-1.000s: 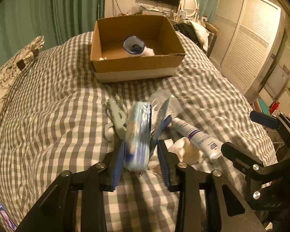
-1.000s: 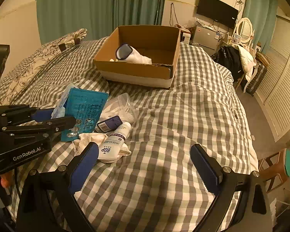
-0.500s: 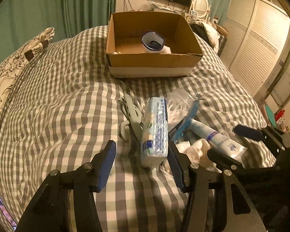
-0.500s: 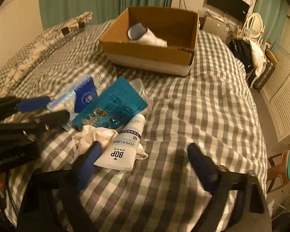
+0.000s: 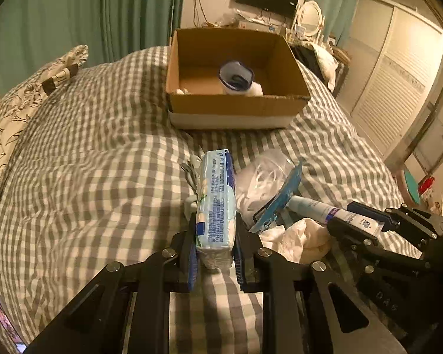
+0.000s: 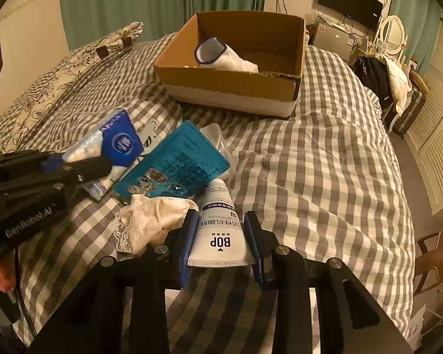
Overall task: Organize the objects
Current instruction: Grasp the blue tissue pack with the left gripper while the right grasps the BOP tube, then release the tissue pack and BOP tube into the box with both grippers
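Observation:
On the checked bed, my left gripper (image 5: 215, 236) is shut on a blue-and-white tissue pack (image 5: 217, 203), which also shows in the right wrist view (image 6: 109, 150). My right gripper (image 6: 220, 236) is shut on a white BOP tube (image 6: 220, 227), seen from the left wrist view (image 5: 325, 209). Between them lie a teal blister card (image 6: 174, 162), a cream lace cloth (image 6: 150, 221) and a clear plastic bag (image 5: 265, 174). A grey tool (image 5: 190, 171) lies left of the pack. An open cardboard box (image 5: 236, 109) stands farther back and holds a white sock (image 5: 236, 78).
A floral pillow (image 5: 23, 103) lies at the left edge of the bed. Teal curtains (image 5: 88, 14) hang behind. White louvred wardrobe doors (image 5: 398, 88) and a stool (image 6: 434, 253) stand to the right of the bed.
Both grippers moved forward and closed: the left onto the tissue pack after letting it go, the right onto the BOP tube. The teal card now lies loose beside the pack.

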{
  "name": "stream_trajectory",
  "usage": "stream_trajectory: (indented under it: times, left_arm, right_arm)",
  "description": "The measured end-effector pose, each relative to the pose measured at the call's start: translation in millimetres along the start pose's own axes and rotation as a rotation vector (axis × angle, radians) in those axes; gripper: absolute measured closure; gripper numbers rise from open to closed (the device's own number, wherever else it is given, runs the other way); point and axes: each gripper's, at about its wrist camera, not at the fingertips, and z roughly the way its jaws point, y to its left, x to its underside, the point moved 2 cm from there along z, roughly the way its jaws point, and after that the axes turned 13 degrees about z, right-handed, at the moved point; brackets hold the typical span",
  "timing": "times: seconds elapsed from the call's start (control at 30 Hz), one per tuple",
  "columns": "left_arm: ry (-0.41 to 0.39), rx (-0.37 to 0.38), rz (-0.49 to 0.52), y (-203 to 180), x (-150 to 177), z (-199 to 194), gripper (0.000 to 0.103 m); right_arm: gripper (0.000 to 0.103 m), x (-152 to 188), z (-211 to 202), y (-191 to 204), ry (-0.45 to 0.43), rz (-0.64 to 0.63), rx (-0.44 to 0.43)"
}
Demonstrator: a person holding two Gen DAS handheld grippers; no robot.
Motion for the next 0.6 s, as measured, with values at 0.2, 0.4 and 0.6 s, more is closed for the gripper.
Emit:
stream_trajectory:
  times: [0.2, 0.4, 0.6]
  left_arm:
    - [-0.044, -0.001, -0.02, 5.9, -1.5, -21.7, 0.083]
    - [-0.084, -0.002, -0.034, 13.1, -9.0, -37.6, 0.083]
    - [-0.138, -0.001, -0.018, 20.0, -46.5, -45.0, 0.083]
  right_arm:
    - [0.071, -4.5, -24.2, 0.2, -0.055, -0.002, 0.013]
    - [0.071, -14.8, -52.9, 1.8, -0.104, -0.003, 0.011]
    - [0.071, -46.4, -79.9, 6.2, -0.173, -0.032, -0.001]
